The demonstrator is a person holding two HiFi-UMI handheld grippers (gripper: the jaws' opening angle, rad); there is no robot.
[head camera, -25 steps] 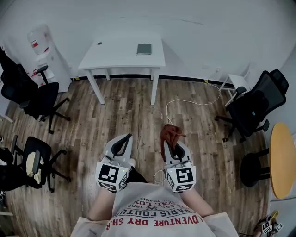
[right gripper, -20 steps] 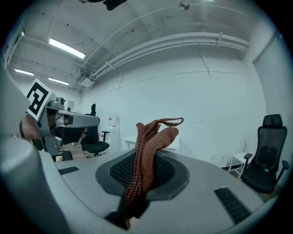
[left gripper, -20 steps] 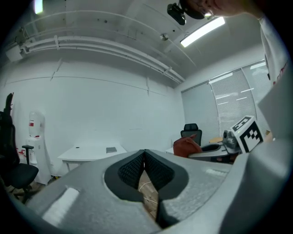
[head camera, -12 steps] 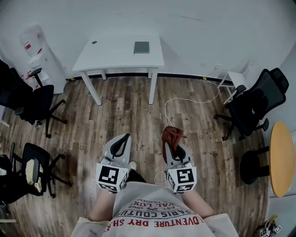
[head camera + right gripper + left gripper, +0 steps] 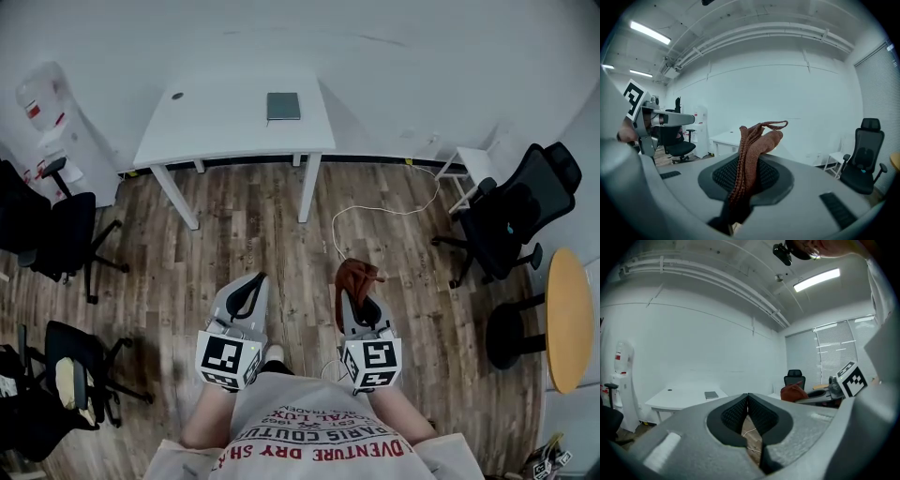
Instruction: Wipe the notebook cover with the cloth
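A dark green notebook (image 5: pixel 282 106) lies flat on the white table (image 5: pixel 216 127) against the far wall, well ahead of both grippers; it shows small in the left gripper view as the notebook (image 5: pixel 711 395). My right gripper (image 5: pixel 354 292) is shut on a rust-brown knitted cloth (image 5: pixel 354 278), which sticks up from between its jaws as the cloth (image 5: pixel 752 149). My left gripper (image 5: pixel 248 292) is shut with nothing between its pads, held level beside the right one above the wooden floor.
Black office chairs stand at the left (image 5: pixel 56 239) and right (image 5: pixel 514 216). A water dispenser (image 5: pixel 52 122) sits by the left wall. A white cable (image 5: pixel 375 208) trails on the floor. A small white stool (image 5: pixel 478 169) and a round yellow table (image 5: pixel 570 319) are at the right.
The view has advanced toward the white table, which now looks larger and nearer. Both grippers keep their pose, the cloth still held in the right one.
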